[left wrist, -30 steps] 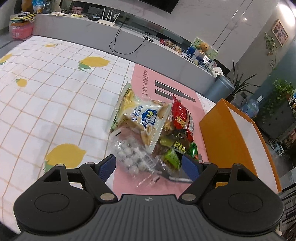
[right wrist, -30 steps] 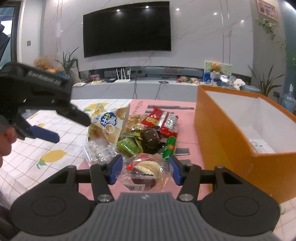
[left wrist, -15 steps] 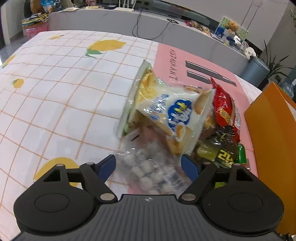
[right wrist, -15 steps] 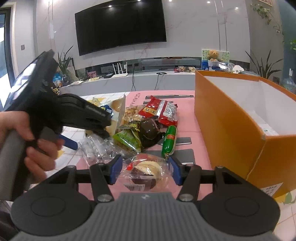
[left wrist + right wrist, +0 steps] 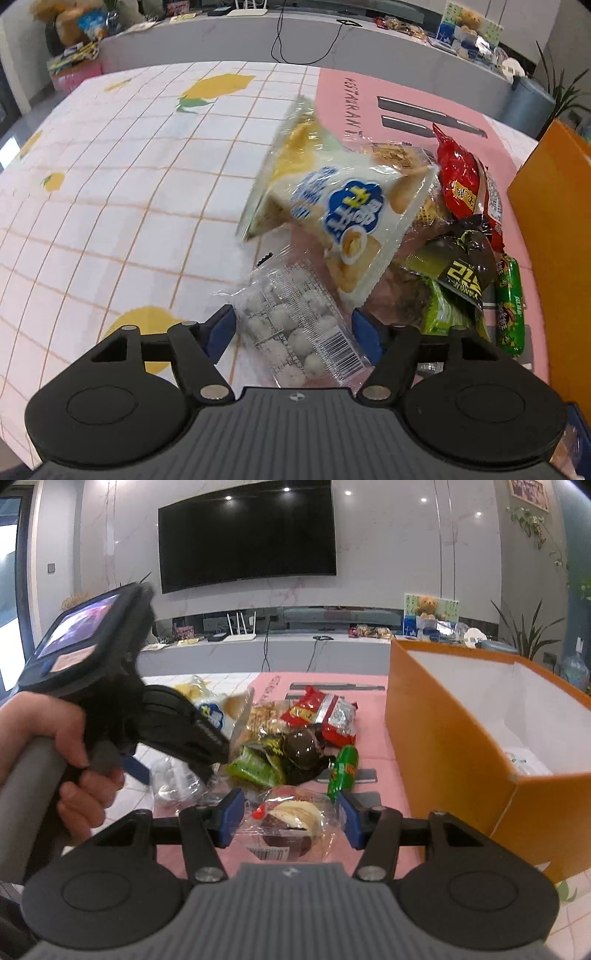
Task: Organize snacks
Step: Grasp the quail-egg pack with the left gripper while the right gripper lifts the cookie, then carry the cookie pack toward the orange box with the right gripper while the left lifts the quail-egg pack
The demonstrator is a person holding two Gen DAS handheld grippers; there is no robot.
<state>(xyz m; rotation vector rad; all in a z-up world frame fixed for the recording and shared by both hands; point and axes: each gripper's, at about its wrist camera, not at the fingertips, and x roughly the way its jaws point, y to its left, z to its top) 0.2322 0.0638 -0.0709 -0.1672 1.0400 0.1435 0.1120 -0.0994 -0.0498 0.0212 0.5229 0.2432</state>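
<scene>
A clear bag of white balls (image 5: 295, 332) lies on the table between the blue pads of my left gripper (image 5: 293, 328). Its jaws are closing, and the pads stand at the bag's edges without squeezing it. Beyond it is a heap of snacks: a white and blue cracker bag (image 5: 343, 210), a red packet (image 5: 465, 184), a dark packet (image 5: 461, 266) and a green sausage (image 5: 511, 306). My right gripper (image 5: 290, 818) is shut on a clear packet with a brown and cream cake (image 5: 291, 823). In the right wrist view the left gripper (image 5: 177, 771) points steeply down at the heap's left.
An open orange box (image 5: 443, 746) with white inside walls stands right of the heap, something small lying at its bottom. A person's hand (image 5: 48, 738) grips the left handle. The snacks lie on a pink placemat (image 5: 332, 96) over a lemon-print cloth (image 5: 129, 184).
The left gripper came down and forward over the clear bag, tilting more steeply. Its pads have drawn closer together. The right gripper keeps its hold on the cake packet.
</scene>
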